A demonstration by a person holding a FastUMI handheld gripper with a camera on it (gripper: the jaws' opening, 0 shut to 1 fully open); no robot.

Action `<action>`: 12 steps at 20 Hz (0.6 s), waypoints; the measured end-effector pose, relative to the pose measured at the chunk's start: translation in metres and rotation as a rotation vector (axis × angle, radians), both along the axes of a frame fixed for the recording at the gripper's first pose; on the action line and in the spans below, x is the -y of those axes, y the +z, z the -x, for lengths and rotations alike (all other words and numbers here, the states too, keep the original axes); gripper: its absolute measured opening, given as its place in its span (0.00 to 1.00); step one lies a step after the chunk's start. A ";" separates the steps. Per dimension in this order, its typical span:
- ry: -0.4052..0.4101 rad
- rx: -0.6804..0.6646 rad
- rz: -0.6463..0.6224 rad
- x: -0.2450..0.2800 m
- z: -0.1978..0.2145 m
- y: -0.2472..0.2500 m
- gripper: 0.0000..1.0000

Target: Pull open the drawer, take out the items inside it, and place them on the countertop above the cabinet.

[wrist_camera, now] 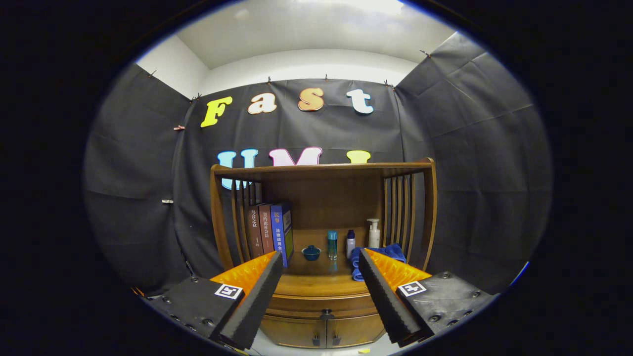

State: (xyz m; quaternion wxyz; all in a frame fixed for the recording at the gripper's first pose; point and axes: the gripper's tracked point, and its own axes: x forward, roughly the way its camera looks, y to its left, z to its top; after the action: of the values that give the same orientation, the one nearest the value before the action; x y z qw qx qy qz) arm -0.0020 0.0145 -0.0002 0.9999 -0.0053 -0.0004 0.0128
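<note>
The gripper (320,262) gapes wide, holding nothing. Between and below its fingers sits the drawer (324,302), shut: a curved brown wooden front with a small dark knob (326,313).

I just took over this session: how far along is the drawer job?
Nothing looks done: the drawer is closed, its knob untouched. In hand: the gripper is open and empty, fingers apart short of the cabinet. Left: pull the drawer, lift its items onto the countertop.
</note>
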 end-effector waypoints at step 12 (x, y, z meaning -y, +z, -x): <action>-0.007 -0.070 0.003 0.006 -0.017 -0.042 0.98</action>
State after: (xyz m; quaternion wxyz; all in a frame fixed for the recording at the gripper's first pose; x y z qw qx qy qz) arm 0.0147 0.0088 -0.0426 0.9993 -0.0066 0.0345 0.0094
